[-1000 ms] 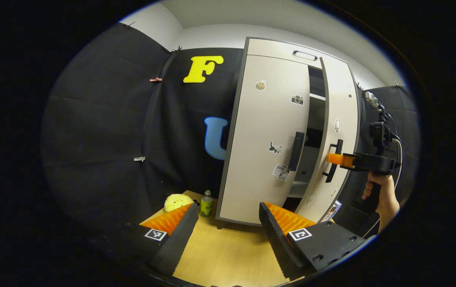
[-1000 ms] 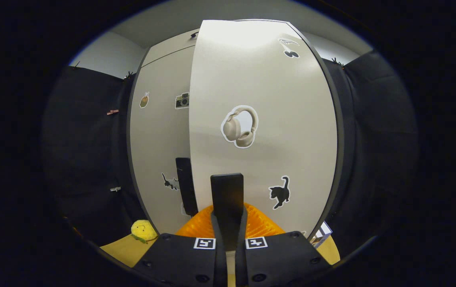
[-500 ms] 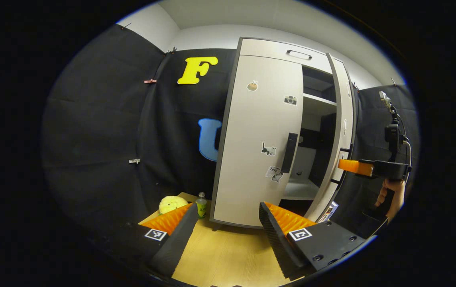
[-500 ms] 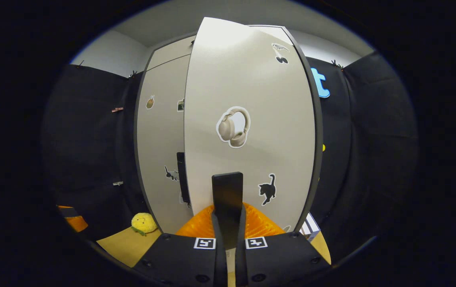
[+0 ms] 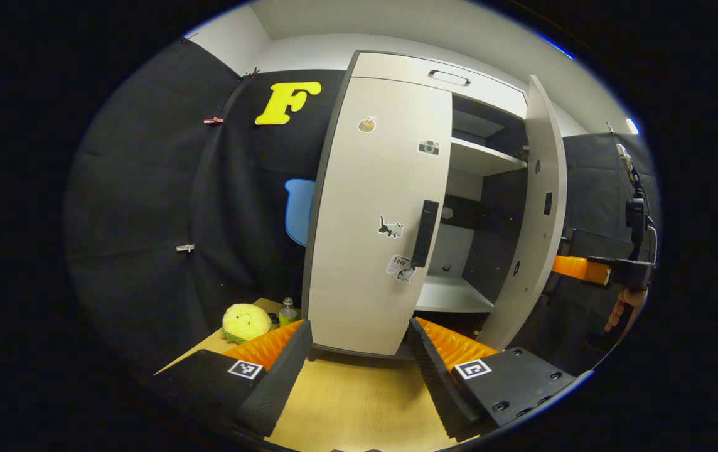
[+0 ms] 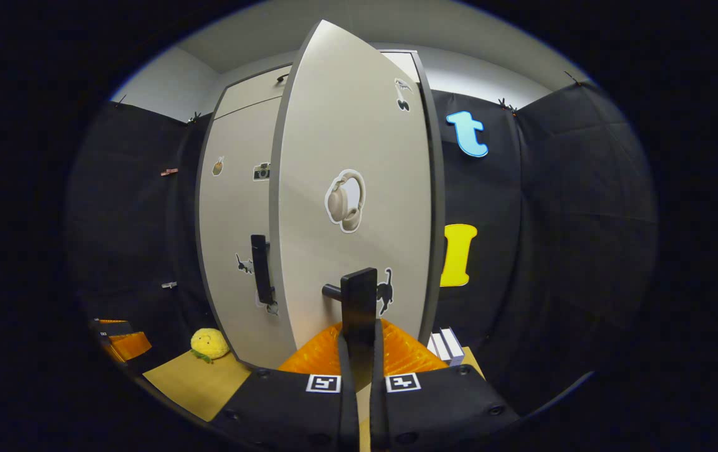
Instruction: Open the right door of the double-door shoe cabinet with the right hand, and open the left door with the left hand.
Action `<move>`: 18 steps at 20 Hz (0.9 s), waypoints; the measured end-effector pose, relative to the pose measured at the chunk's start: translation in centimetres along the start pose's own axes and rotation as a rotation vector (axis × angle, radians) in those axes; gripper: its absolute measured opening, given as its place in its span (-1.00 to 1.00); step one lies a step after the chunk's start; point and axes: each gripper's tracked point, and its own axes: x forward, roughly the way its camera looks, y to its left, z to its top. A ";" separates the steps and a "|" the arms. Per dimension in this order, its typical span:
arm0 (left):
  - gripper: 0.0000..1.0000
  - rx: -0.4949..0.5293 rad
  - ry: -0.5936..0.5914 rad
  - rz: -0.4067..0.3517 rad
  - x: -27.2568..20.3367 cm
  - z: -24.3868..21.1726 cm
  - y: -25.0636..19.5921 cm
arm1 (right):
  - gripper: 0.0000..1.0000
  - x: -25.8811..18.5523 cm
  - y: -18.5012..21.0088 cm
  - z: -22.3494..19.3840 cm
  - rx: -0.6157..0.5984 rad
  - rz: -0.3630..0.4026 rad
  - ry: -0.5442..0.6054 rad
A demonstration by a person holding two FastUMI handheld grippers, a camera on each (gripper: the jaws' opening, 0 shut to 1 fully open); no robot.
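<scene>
Now: right gripper [image 6: 359,351] clamped on upright right-door handle [image 6: 359,295] | left gripper [image 5: 359,351] wide open, empty | left door [image 5: 371,213] closed

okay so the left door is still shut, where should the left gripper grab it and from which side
Take the left door by its black vertical bar handle, near the door's free edge beside the open compartment. The bar stands off the panel, so come straight at the door's front with the left gripper, its open fingers either side of the bar around mid-height, then close and pull out.
</scene>
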 end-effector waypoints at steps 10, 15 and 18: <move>0.90 -0.021 0.005 -0.081 0.4 -0.8 -4.2 | -0.89 -1.6 -7.8 0.7 0.039 -0.138 -0.023; 0.91 -0.026 0.018 -0.098 0.6 -1.3 -5.0 | -0.87 -2.4 -8.1 0.9 -0.059 -0.161 -0.053; 0.90 -0.017 0.024 -0.109 0.7 -1.5 -5.0 | -0.83 -3.2 -8.2 0.3 -0.026 -0.184 -0.047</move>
